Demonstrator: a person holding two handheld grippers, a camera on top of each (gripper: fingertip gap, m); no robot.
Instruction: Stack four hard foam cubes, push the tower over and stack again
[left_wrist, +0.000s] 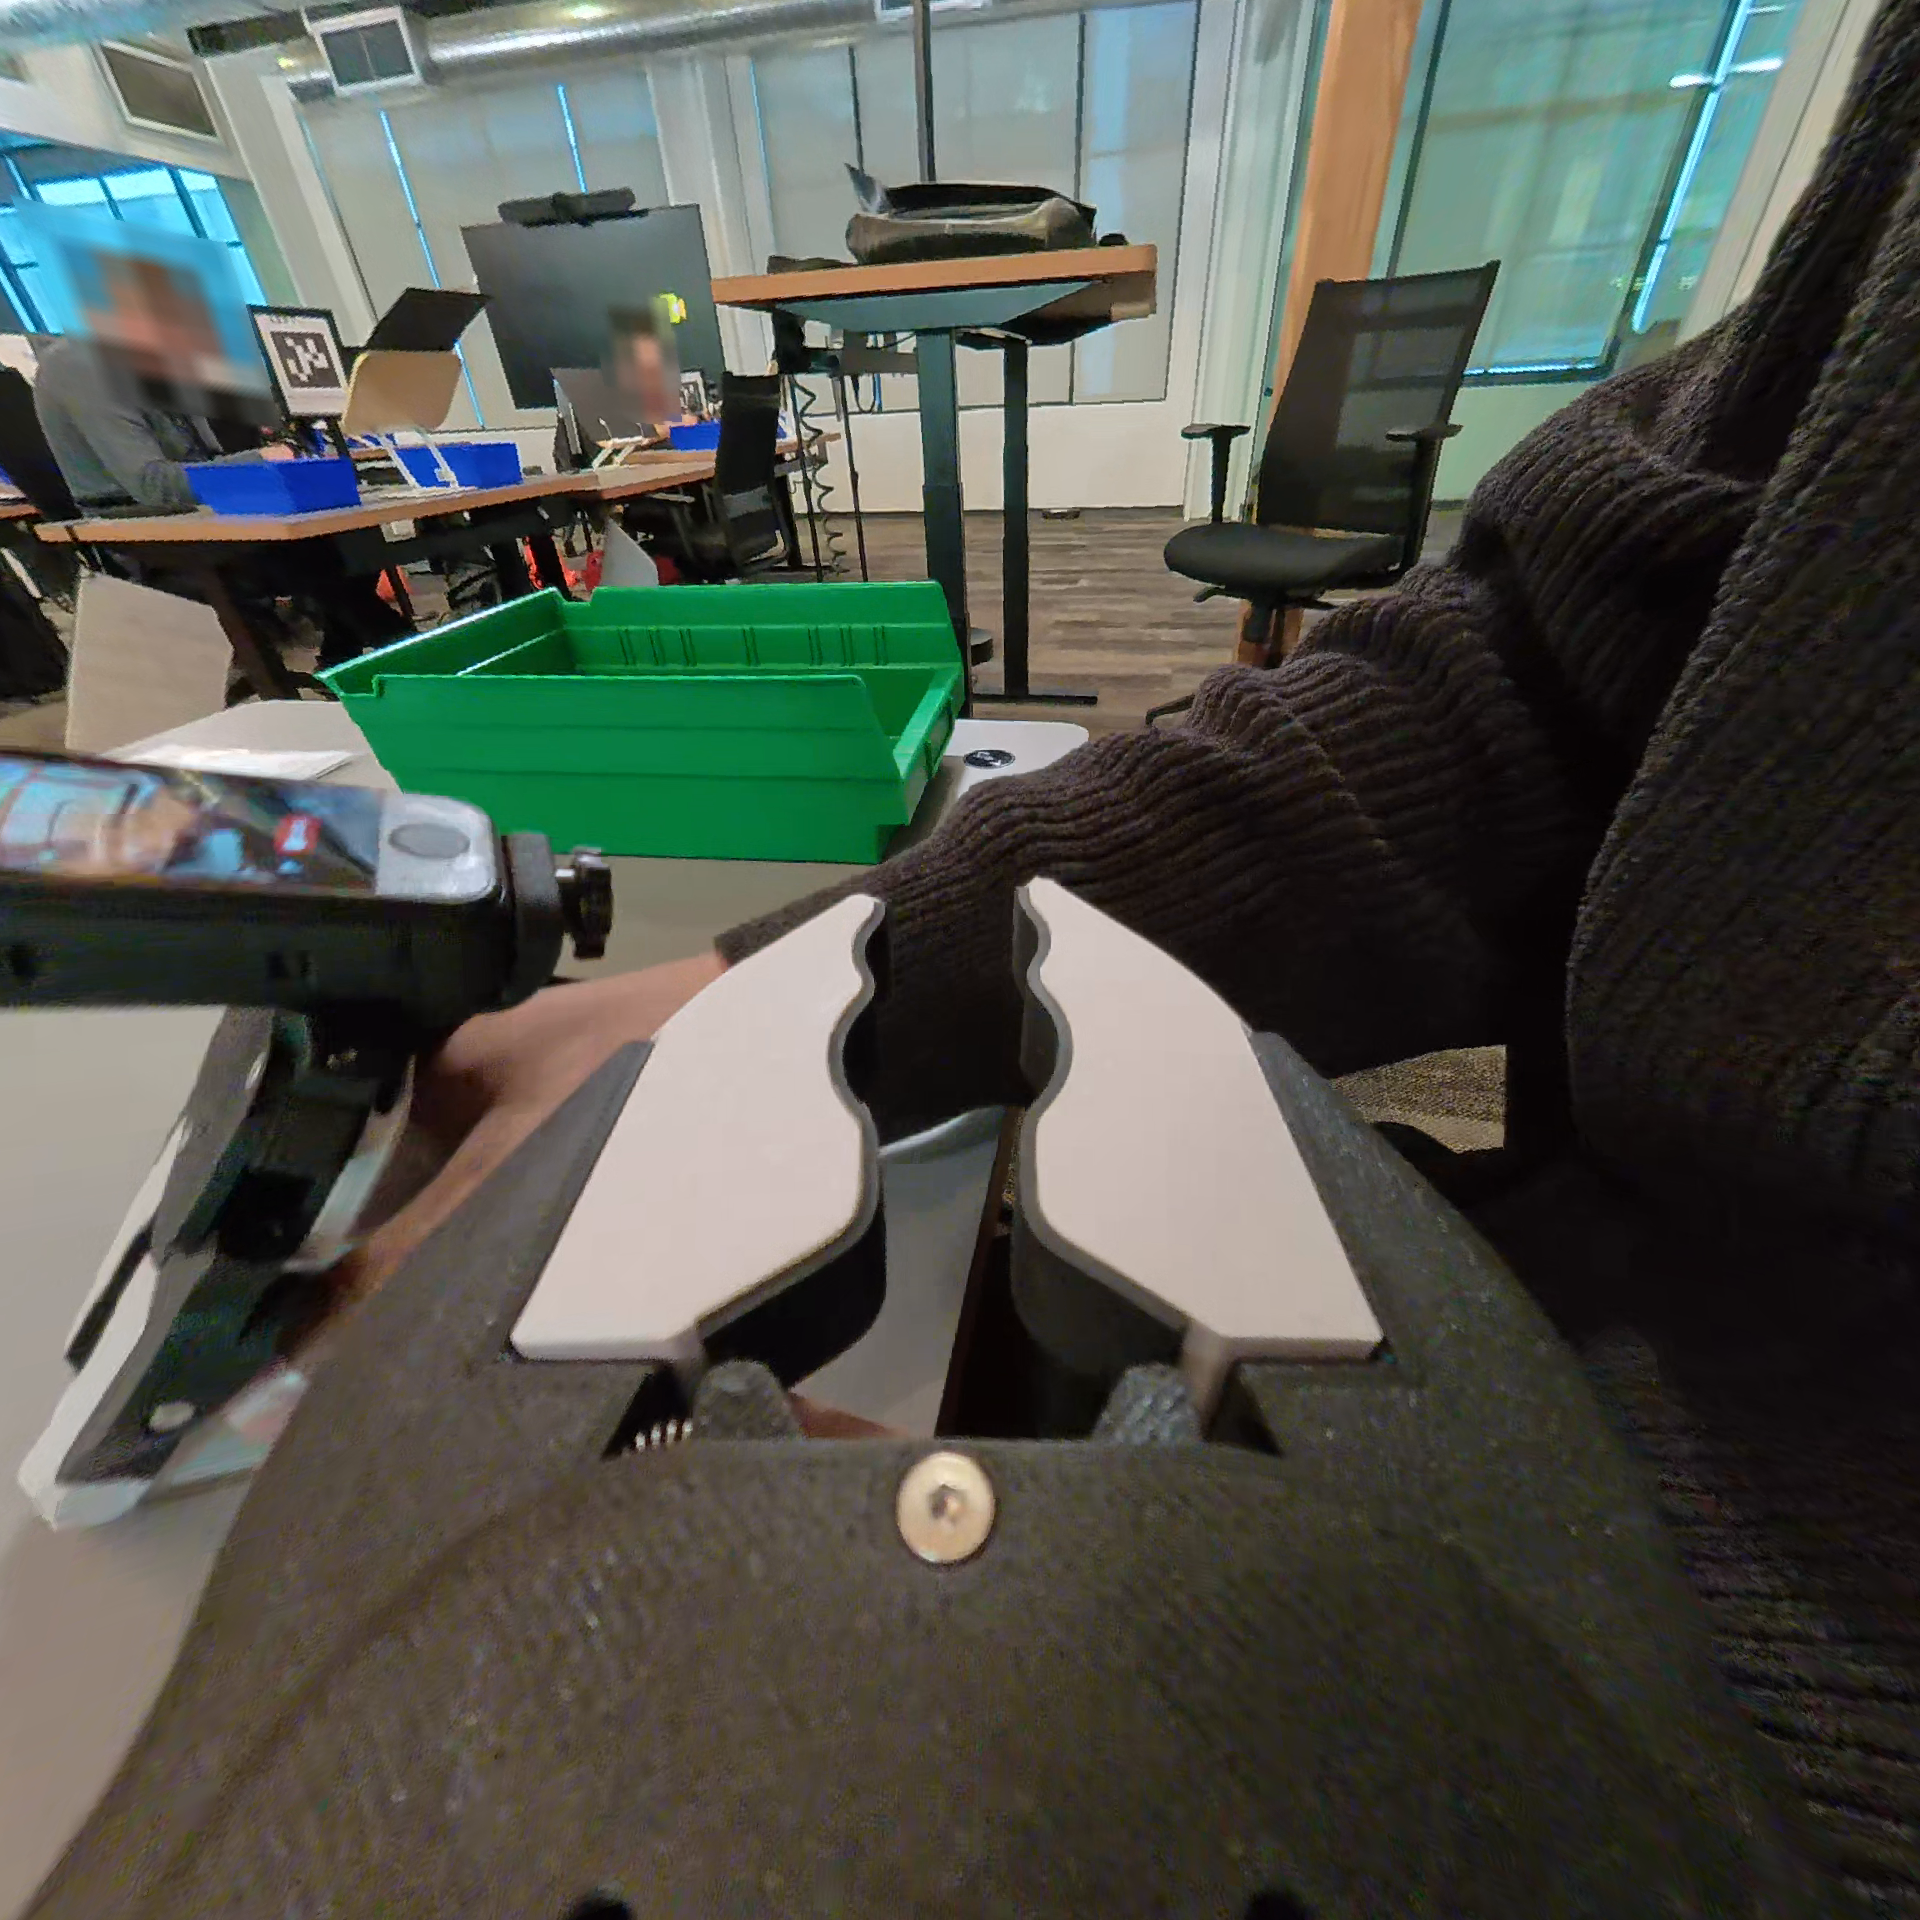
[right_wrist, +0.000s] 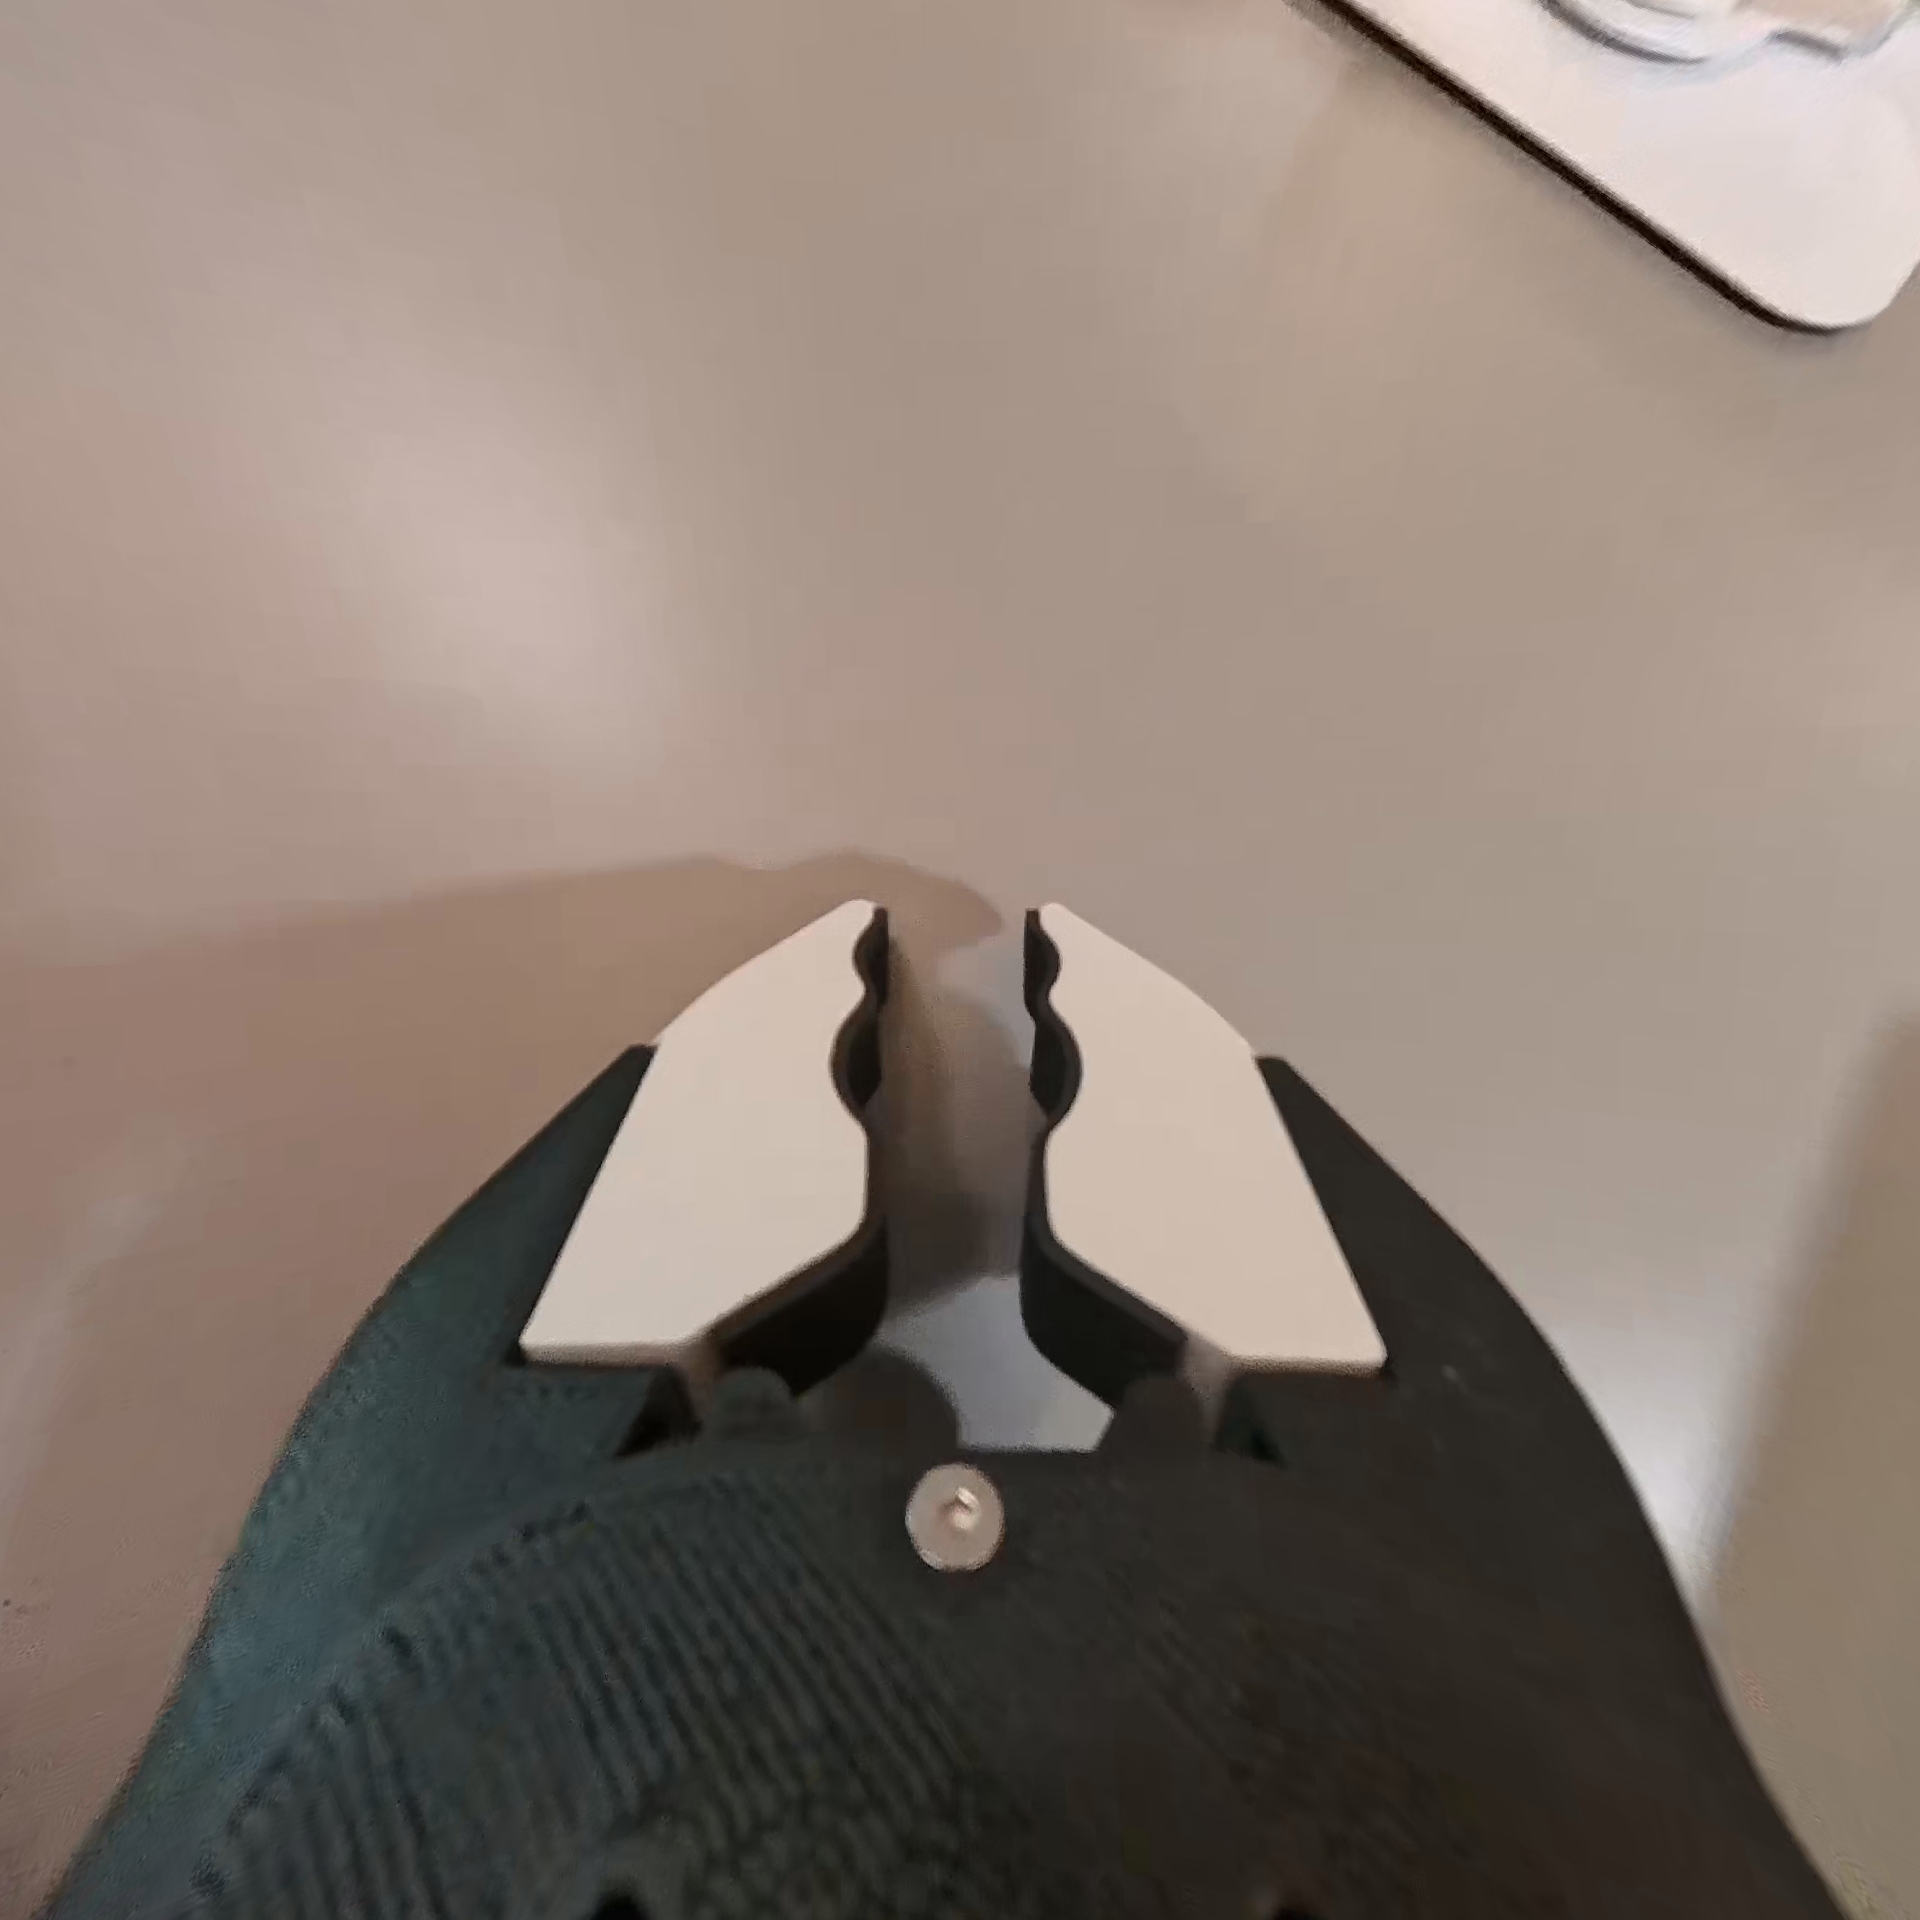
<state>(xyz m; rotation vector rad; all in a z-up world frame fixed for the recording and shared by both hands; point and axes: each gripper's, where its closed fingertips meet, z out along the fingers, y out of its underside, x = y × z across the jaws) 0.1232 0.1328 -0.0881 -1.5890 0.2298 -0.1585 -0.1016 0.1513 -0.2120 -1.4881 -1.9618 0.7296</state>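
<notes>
No foam cube shows in either view. My left gripper (left_wrist: 951, 914) is held low over the grey table (left_wrist: 94, 1122). Its jaws stand a narrow gap apart with nothing between them, and it points at a dark knit sleeve (left_wrist: 1351, 831). My right gripper (right_wrist: 956, 925) hangs over bare table (right_wrist: 727, 416), jaws also a narrow gap apart and empty. The right gripper's body also shows at the left of the left wrist view (left_wrist: 208, 1195), with a phone (left_wrist: 239, 821) mounted on top and a hand behind it.
A green plastic bin (left_wrist: 665, 738) stands on the table behind the grippers. A white flat board with a dark edge (right_wrist: 1662, 156) lies at the top right of the right wrist view. Desks, an office chair (left_wrist: 1340, 499) and seated people are farther back. Some 25 cm of space lies between my two pairs of fingers.
</notes>
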